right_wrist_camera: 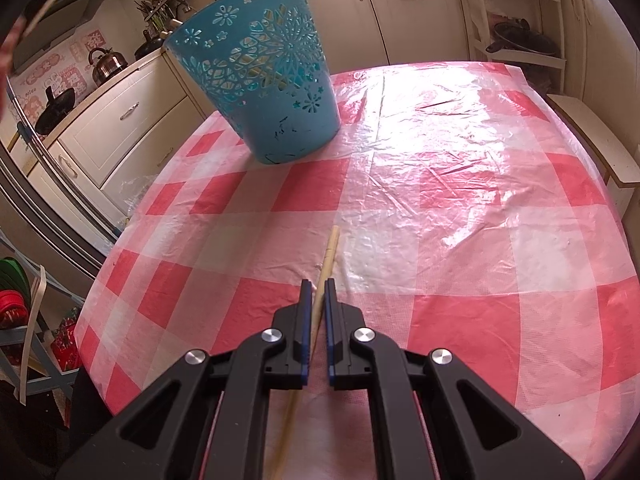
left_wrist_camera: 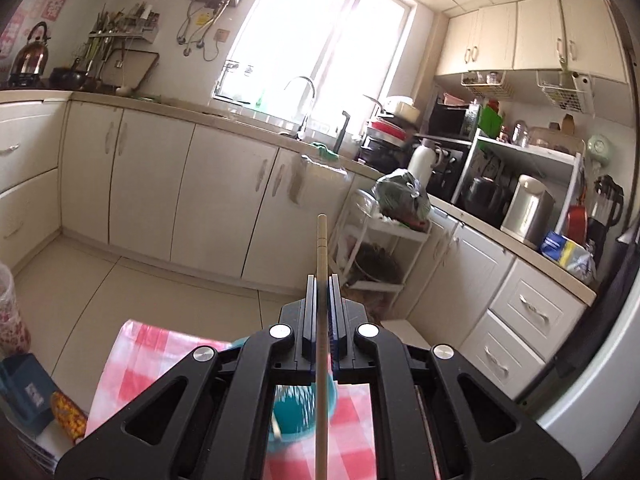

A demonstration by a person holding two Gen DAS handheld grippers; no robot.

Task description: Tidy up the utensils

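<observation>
Pinching one wooden chopstick apiece, left gripper aloft above the teal basket, right gripper w/ its chopstick low over the checked tablecloth. Risk: thin sticks could pivot in the pads and miss the rim. Only right cam shows the basket's cut-out wall; left cam shows inside.

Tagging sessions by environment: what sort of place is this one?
A home kitchen, almost certainly. The left wrist view shows a sink faucet under a window, cream base cabinets and a kettle on the stove. The work surface is a table under a red checked cloth.
</observation>
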